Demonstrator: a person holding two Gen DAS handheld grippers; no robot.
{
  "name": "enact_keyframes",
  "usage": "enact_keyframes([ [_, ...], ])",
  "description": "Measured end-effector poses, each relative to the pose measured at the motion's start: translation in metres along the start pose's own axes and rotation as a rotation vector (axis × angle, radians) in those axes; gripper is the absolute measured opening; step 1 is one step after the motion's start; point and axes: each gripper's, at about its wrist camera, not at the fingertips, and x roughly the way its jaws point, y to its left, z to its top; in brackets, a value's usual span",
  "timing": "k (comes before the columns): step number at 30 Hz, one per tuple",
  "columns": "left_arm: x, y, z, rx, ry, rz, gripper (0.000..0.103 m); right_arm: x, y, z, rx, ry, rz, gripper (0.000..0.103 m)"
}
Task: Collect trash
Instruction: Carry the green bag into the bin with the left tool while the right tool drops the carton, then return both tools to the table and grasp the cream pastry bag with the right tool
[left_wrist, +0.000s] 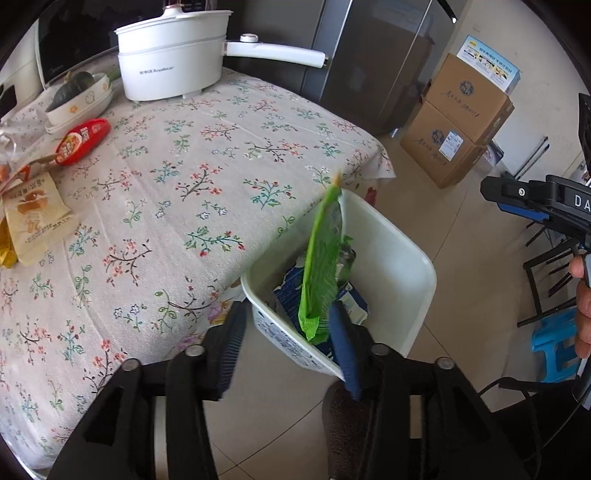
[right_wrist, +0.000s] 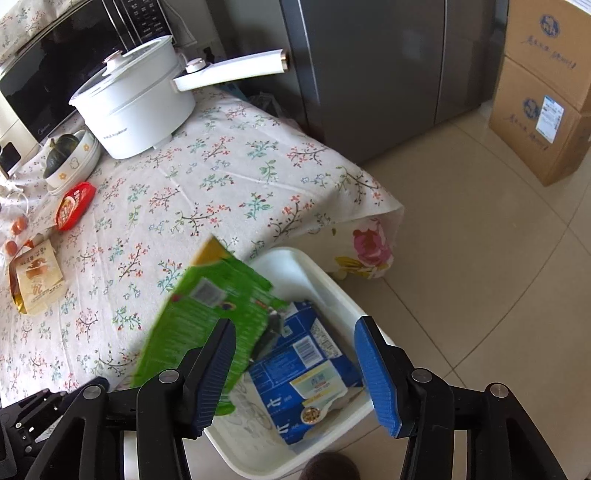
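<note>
A white trash bin stands on the floor by the table's corner. A green snack packet, blurred, is in the air over the bin's table side, free of both grippers. A blue-and-white carton lies inside the bin. My left gripper is open just above the bin's near rim, the packet's lower end between its fingers. My right gripper is open above the bin and empty. On the table lie a beige paper wrapper and a red packet.
A white electric pot, a bowl with a squash and a microwave stand at the back of the floral-clothed table. Cardboard boxes and a grey fridge stand beyond.
</note>
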Motion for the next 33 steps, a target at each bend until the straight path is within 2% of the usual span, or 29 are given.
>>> enact_keyframes([
  [1, -0.003, 0.005, 0.001, -0.011, -0.011, 0.009, 0.065, 0.0, 0.003, 0.0, -0.004, 0.0, 0.0, 0.06],
  [6, -0.019, 0.03, 0.003, -0.052, -0.033, 0.036, 0.067, 0.001, 0.016, 0.0, -0.04, -0.008, -0.002, 0.063],
  [15, -0.057, 0.111, -0.008, -0.166, -0.107, 0.171, 0.073, 0.03, 0.056, 0.008, -0.082, 0.002, 0.045, 0.072],
  [25, -0.105, 0.221, -0.035, -0.366, -0.167, 0.297, 0.074, 0.08, 0.156, 0.014, -0.196, 0.041, 0.115, 0.074],
  [33, -0.134, 0.291, -0.06, -0.451, -0.181, 0.402, 0.081, 0.107, 0.257, 0.009, -0.319, 0.058, 0.181, 0.076],
])
